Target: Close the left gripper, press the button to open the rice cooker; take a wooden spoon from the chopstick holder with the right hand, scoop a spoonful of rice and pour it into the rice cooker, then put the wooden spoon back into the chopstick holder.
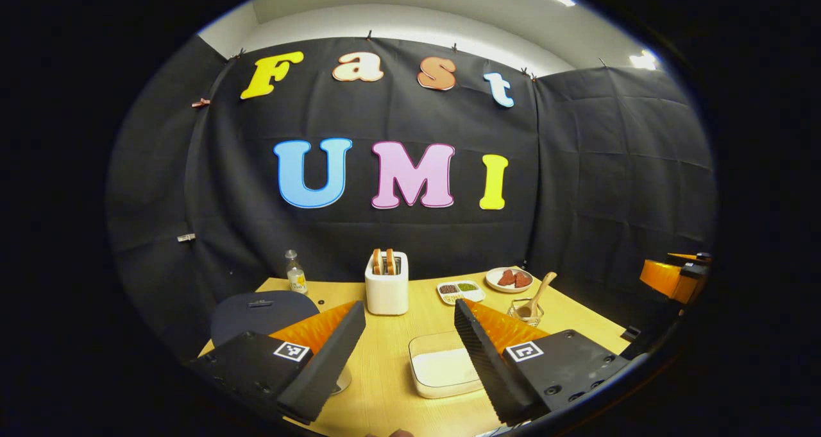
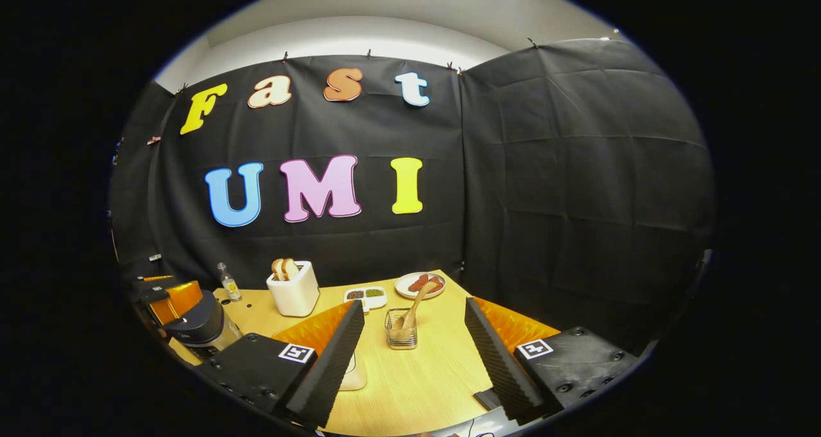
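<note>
Both grippers hover over the desk [image 1: 385, 385], jaws spread wide, holding nothing; the wooden spoon [image 2: 414, 308] stands tilted in the chopstick holder [image 2: 401, 329], rice cooker [image 1: 263, 312] shut.

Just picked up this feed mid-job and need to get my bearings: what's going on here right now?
Nothing is held yet. Both the left gripper and the right gripper hover open above the wooden table. The rice cooker sits at the left with its lid down, button not yet pressed. The wooden spoon stands in the chopstick holder, in front of the right gripper. The tray of rice lies between the left gripper's fingers, untouched.
</note>
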`<state>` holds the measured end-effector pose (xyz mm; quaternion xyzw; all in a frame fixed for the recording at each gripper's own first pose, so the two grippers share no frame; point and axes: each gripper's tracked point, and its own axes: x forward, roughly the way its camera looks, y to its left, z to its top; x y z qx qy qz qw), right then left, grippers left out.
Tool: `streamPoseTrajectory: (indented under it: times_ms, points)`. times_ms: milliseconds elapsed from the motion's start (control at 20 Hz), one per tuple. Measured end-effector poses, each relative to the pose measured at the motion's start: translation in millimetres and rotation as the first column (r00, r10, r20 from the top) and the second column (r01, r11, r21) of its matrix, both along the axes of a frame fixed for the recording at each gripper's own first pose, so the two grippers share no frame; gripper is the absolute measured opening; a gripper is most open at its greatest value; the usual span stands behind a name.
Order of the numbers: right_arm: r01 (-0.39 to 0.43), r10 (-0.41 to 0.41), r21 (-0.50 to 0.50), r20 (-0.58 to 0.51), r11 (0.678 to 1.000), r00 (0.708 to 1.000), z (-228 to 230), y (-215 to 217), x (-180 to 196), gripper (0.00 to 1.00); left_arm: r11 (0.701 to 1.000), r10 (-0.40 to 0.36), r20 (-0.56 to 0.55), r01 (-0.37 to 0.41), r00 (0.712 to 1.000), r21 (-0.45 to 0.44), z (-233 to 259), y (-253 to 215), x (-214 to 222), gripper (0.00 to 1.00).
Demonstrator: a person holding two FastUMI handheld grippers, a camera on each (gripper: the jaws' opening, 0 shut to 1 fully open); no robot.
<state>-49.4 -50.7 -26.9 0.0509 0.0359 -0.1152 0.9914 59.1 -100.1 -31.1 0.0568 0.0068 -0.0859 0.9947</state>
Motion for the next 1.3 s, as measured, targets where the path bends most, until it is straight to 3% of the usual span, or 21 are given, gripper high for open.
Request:
streamPoseTrajectory:
  times_ms: [450,600,850,1000,1150,1300]
  points:
    - [-0.056,0.056,0.013,0.034,0.998,0.998,6.9,-23.9,16.4,0.99,0.997,0.072,0.004,-0.072,0.997,-0.014,1.3,1.7,-20.7,0.95]
    - [-0.071,0.071,0.002,0.074,0.997,0.995,13.9,-32.5,25.5,0.99,0.993,0.089,-0.018,-0.09,0.996,-0.072,-9.0,-6.1,-18.5,0.95]
    - [-0.156,0.158,-0.053,0.036,0.986,0.987,2.0,-33.3,43.0,0.98,0.976,0.168,-0.034,-0.171,0.985,-0.131,-10.3,-15.7,-22.4,0.95]
    - [-0.234,0.236,-0.115,0.01,0.965,0.972,2.9,-21.7,59.9,0.99,0.959,0.231,-0.042,-0.235,0.972,-0.161,-11.5,-8.9,-44.9,0.95]
    - [-0.348,0.354,-0.168,0.001,0.922,0.935,5.4,6.1,63.9,0.99,0.946,0.272,-0.04,-0.275,0.962,-0.174,-18.2,-2.8,-77.7,0.95]
    - [-0.428,0.431,-0.166,-0.019,0.889,0.902,-9.7,18.8,62.3,0.98,0.91,0.341,-0.053,-0.344,0.938,-0.232,-27.9,0.7,-100.9,0.95]
